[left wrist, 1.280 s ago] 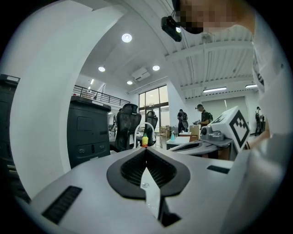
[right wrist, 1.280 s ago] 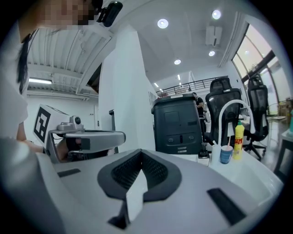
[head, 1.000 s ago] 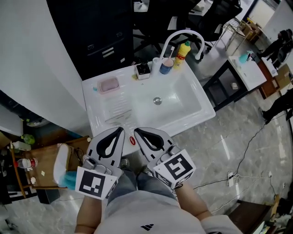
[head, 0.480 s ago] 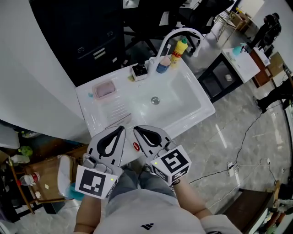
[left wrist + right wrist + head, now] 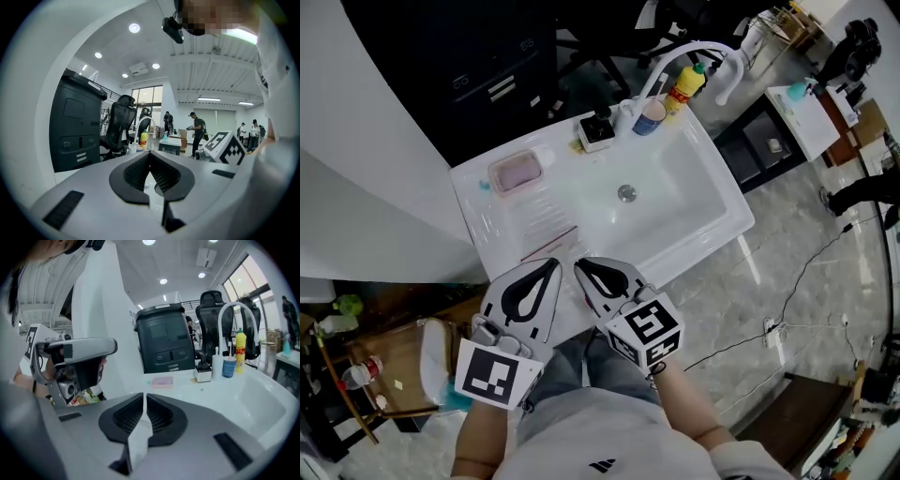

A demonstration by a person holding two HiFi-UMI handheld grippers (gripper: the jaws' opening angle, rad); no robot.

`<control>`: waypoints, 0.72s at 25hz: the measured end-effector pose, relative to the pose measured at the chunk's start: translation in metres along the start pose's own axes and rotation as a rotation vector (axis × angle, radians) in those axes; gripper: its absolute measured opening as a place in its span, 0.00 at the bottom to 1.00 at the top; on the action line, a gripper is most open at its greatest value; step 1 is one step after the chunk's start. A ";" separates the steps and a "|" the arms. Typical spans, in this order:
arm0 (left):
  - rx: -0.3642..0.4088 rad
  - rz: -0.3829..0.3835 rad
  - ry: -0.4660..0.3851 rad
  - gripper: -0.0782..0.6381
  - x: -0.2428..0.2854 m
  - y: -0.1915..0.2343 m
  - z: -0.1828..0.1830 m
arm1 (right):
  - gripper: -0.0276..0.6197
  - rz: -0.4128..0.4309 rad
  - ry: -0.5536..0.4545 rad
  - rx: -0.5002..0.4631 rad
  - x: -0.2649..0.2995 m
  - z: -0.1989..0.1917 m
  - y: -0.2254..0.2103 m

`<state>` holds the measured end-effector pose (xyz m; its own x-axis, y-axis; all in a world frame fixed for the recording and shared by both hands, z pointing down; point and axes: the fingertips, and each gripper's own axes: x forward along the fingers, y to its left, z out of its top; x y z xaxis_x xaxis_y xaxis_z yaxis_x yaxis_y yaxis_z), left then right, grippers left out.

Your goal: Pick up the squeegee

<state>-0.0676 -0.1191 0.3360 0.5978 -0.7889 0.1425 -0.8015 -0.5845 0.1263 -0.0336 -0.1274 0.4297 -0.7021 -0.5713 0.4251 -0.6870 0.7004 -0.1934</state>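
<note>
You are at the approach step: nothing is picked up yet. The only thing that looks like the squeegee (image 5: 549,242) is a thin, long bar lying slantwise on the ribbed drainboard (image 5: 502,220) at the left of the sink (image 5: 727,202). It sits nearer the sink's front edge than the pink soap dish (image 5: 516,173) does, though it is too slim in the head view to be sure of.

Both tools hover over the sink's front rim, just short of that bar. Your left gripper (image 5: 549,264) has its jaws together with nothing in them. Your right gripper (image 5: 579,266) has just been opening; its jaws stand a narrow slit apart and are empty.

Next, I'd judge, you need to spread the right jaws much wider, carry them forward over the drainboard, lower them astride the bar, and only then squeeze.
</note>
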 end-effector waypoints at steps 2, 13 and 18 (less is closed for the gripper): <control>-0.007 -0.004 0.009 0.13 0.002 0.004 -0.005 | 0.09 -0.001 0.030 0.013 0.006 -0.011 -0.001; -0.045 -0.024 0.052 0.13 0.009 0.009 -0.031 | 0.15 -0.007 0.151 0.047 0.023 -0.062 -0.003; -0.056 -0.022 0.056 0.13 0.009 0.010 -0.035 | 0.18 -0.007 0.199 0.034 0.025 -0.077 -0.002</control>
<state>-0.0697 -0.1253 0.3726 0.6168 -0.7630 0.1933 -0.7867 -0.5890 0.1850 -0.0354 -0.1104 0.5087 -0.6490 -0.4779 0.5920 -0.6999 0.6802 -0.2181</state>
